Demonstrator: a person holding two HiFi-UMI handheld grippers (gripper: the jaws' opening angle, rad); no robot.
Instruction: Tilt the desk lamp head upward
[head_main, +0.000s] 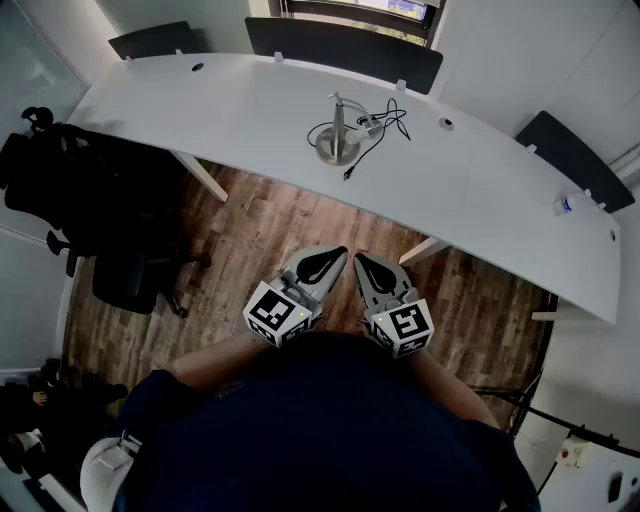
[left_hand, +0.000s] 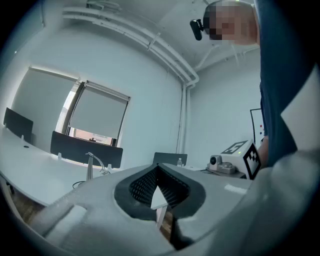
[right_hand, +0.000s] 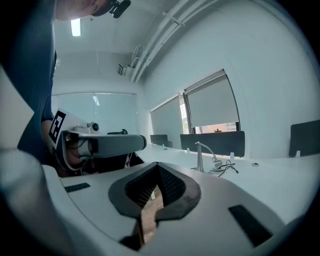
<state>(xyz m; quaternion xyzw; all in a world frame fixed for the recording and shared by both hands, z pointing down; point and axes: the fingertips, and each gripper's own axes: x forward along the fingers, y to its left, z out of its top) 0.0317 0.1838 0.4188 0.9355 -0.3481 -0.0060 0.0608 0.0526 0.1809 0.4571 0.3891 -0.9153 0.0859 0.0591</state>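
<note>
White and long, the curved desk spans our head view, with brown wooden floor in front of it and a black office chair off to our left. We hold both grippers close to our body, over the floor and well apart from the desk. Our left gripper has its jaws clenched together on nothing. Our right gripper is likewise closed and empty, its tip near the left one's. The desk lamp stands on its round base at the desk's far middle, untouched, its head drooping to the right. A black cable loops beside the base.
</note>
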